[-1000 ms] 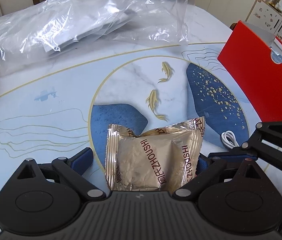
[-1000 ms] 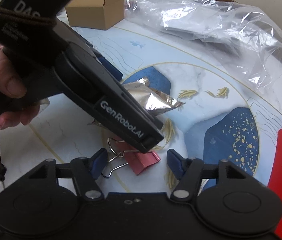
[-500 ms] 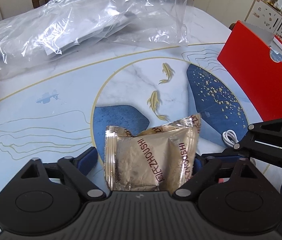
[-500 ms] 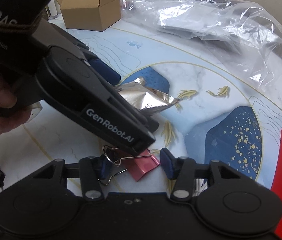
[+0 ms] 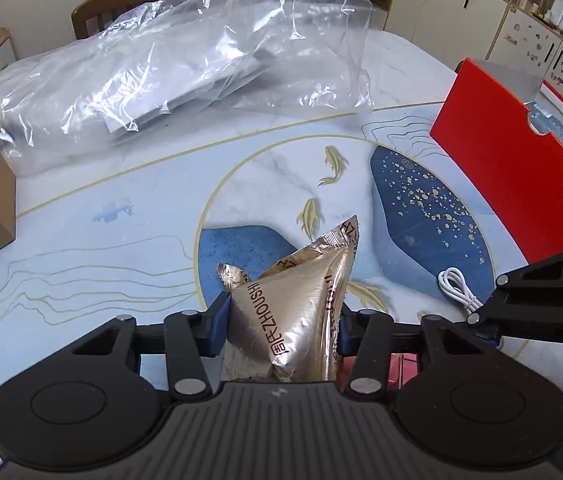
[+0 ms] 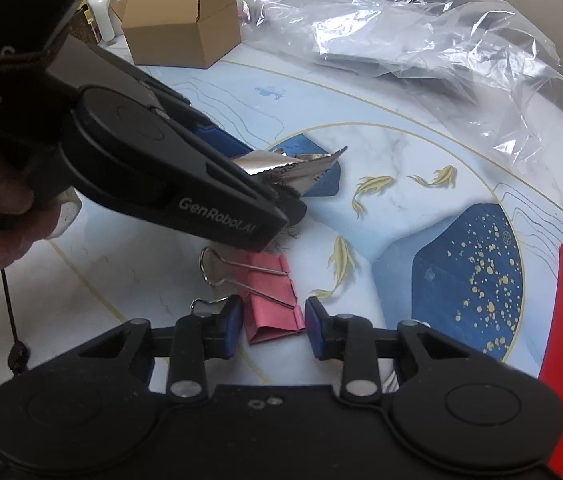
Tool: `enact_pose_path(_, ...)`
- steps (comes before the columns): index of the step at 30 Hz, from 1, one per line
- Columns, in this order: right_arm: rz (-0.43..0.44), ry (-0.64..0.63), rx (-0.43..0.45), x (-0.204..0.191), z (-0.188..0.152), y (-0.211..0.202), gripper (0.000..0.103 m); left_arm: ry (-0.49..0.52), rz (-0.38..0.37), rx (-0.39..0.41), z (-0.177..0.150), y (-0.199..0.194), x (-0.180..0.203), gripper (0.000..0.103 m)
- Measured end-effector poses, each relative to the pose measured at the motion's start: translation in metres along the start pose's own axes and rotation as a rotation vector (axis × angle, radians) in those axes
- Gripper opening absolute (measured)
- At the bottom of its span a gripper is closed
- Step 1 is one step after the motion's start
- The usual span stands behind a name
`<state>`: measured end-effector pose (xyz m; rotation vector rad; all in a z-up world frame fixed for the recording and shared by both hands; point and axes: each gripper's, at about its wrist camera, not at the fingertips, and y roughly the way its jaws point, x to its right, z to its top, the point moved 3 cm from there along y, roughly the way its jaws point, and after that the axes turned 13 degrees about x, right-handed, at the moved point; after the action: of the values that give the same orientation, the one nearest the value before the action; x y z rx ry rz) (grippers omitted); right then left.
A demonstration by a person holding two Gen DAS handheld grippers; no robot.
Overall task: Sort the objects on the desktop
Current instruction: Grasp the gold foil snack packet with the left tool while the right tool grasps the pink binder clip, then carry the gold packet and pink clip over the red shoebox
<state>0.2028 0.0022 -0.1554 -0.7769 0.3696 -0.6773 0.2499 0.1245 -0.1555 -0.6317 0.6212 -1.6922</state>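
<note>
Our left claw (image 5: 281, 322) pinched one gold foil packet (image 5: 297, 312) just above the desk (image 5: 121, 184); our right claw (image 6: 269, 320) was closing around one pink binder clip (image 6: 269, 300) lying flat. Beyond lay one white cable (image 5: 459, 290), one cardboard box (image 6: 185, 28), one clear bag (image 5: 169, 68).

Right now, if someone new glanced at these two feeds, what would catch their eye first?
Probably the shiny foil packet, buckled between the pads of the left gripper at the centre of the fish-patterned table. Next, the pink binder clip lying between the right gripper's closing jaws, not yet pinched. Then the red board at the right edge and the big clear plastic bag across the far side.
</note>
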Motion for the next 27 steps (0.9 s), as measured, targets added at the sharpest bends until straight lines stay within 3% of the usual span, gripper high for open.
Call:
enact_pose_path(16, -0.003, 0.074, 0.065, 0.006, -0.001, -0.035, 0.029, -0.111, 0.018, 0.052, -0.003, -0.040, -0.015, 0.046)
enact_pose_path(27, -0.017, 0.079, 0.079, 0.012, -0.006, -0.072, 0.027, -0.128, -0.024, 0.057, -0.009, -0.060, -0.002, 0.046)
